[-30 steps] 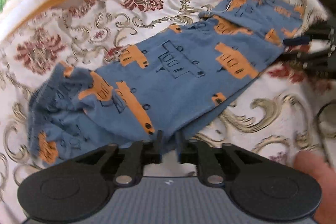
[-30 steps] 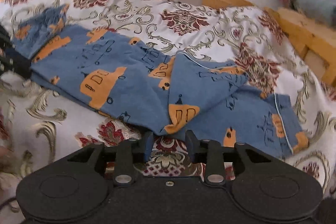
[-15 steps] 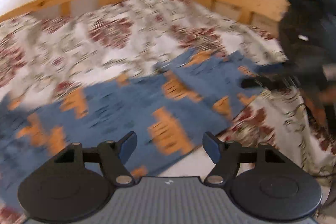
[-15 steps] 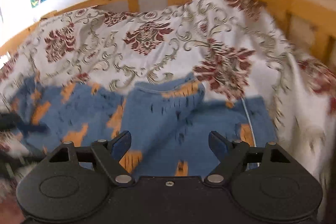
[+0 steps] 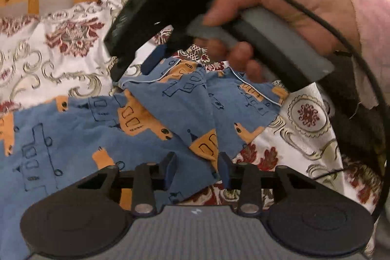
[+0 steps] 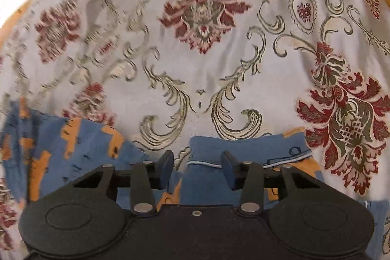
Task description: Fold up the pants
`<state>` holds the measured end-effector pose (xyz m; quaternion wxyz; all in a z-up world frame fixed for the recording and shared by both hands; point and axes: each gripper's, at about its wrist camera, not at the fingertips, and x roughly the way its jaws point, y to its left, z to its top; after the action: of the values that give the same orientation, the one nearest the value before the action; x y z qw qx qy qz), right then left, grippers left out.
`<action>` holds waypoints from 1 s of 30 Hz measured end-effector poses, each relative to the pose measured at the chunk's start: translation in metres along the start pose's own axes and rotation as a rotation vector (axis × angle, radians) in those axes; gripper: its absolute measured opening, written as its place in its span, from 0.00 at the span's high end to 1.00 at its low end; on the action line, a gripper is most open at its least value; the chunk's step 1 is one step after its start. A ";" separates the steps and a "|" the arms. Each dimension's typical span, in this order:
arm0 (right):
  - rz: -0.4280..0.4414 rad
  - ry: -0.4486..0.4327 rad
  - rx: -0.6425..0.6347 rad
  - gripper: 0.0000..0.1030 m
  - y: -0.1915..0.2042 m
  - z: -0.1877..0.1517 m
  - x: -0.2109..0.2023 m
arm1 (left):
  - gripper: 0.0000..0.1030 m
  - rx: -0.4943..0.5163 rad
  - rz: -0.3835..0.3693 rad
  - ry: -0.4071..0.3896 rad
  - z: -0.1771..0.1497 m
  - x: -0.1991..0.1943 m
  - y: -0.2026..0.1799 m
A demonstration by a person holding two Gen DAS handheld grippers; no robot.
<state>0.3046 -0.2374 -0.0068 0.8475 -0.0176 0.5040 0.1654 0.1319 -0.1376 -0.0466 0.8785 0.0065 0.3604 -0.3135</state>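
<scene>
With both claws half-spread and just closing, the left claw (image 5: 195, 168) and right claw (image 6: 197, 166) should each pinch both layers of the pants (image 5: 73, 128) cuffs squarely before lifting off the bed (image 6: 195, 65)

I count one pair of blue cotton pants with orange truck prints (image 5: 151, 128), one floral cream bedspread (image 6: 207, 70), my two black grippers.
</scene>
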 end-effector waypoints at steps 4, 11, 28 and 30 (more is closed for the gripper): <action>-0.049 0.014 0.027 0.88 0.000 -0.008 0.014 | 0.71 -0.002 -0.012 0.022 0.000 0.005 0.002; -0.003 -0.209 0.170 0.93 -0.027 -0.031 -0.031 | 1.00 -0.040 -0.001 0.055 -0.002 0.009 0.004; -0.201 -0.469 0.513 0.93 -0.133 -0.179 -0.105 | 0.95 0.312 0.116 0.054 -0.011 0.018 -0.065; -0.202 -0.476 0.517 0.93 -0.138 -0.188 -0.101 | 0.93 0.359 0.156 0.069 -0.013 0.024 -0.071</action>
<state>0.1420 -0.4314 -0.0312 0.9295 0.1866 0.3138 -0.0526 0.0974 -0.2045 -0.0559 0.8720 0.2017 0.3268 -0.3035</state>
